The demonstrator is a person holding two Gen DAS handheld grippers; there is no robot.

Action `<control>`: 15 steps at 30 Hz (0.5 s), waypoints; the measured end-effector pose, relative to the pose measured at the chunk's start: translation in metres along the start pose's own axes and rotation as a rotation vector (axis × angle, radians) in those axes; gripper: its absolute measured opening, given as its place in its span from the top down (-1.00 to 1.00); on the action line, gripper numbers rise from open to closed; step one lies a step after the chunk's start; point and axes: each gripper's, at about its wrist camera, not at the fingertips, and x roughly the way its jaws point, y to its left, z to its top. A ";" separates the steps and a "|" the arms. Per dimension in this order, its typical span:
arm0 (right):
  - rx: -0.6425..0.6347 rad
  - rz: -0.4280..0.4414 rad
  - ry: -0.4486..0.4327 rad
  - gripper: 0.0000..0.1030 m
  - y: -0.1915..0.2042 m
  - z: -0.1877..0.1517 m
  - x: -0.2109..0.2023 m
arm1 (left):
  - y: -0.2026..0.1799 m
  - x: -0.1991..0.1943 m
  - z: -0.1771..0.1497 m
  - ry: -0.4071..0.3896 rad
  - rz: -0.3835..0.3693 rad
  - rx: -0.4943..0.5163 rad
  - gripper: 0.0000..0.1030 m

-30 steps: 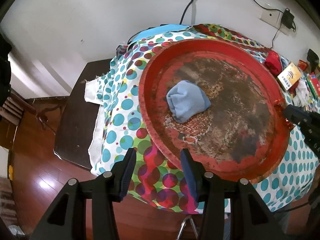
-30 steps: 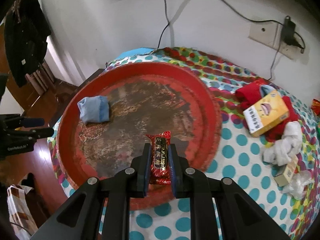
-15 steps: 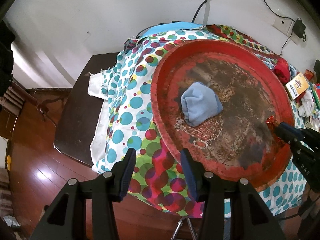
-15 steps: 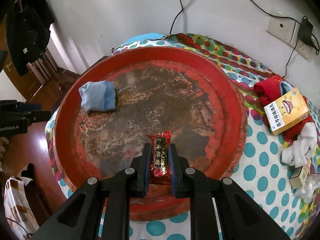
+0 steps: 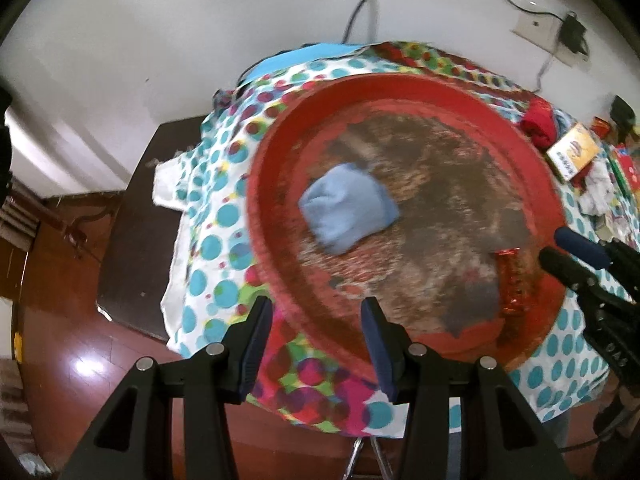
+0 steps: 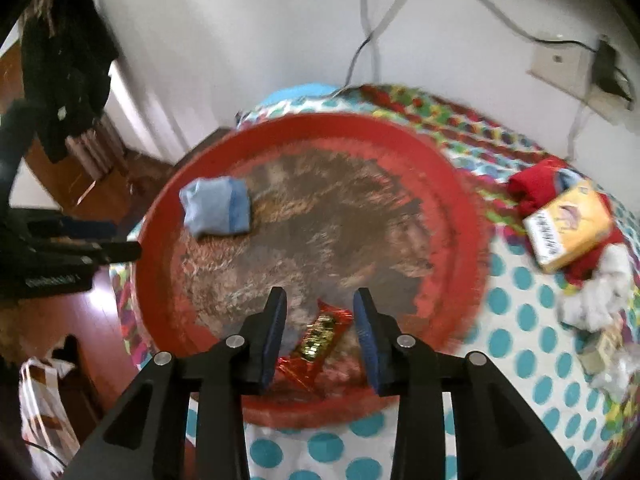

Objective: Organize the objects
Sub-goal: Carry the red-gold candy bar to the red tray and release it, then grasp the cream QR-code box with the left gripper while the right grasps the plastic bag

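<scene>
my right gripper (image 6: 320,332) jaws opening, candy bar (image 6: 318,334) lying slantwise between them on the tray (image 6: 460,216); left gripper (image 5: 316,344) apart, empty.

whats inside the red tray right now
Two things lie in the red tray: a folded blue cloth near its far left rim and a red snack packet at the near edge. Whatever is under the cloth is covered.
</scene>
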 end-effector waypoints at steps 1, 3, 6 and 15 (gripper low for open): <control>0.012 -0.004 -0.009 0.35 -0.005 -0.001 -0.007 | -0.007 -0.002 0.001 -0.006 -0.007 0.016 0.08; 0.049 -0.026 -0.031 0.33 -0.022 -0.007 -0.022 | -0.024 -0.005 0.004 -0.015 -0.020 0.052 0.08; 0.123 -0.086 -0.046 0.32 -0.057 -0.021 -0.044 | -0.057 -0.009 0.010 -0.028 -0.050 0.120 0.08; 0.329 -0.272 -0.043 0.31 -0.168 -0.076 -0.091 | -0.183 -0.014 0.016 -0.052 -0.160 0.356 0.08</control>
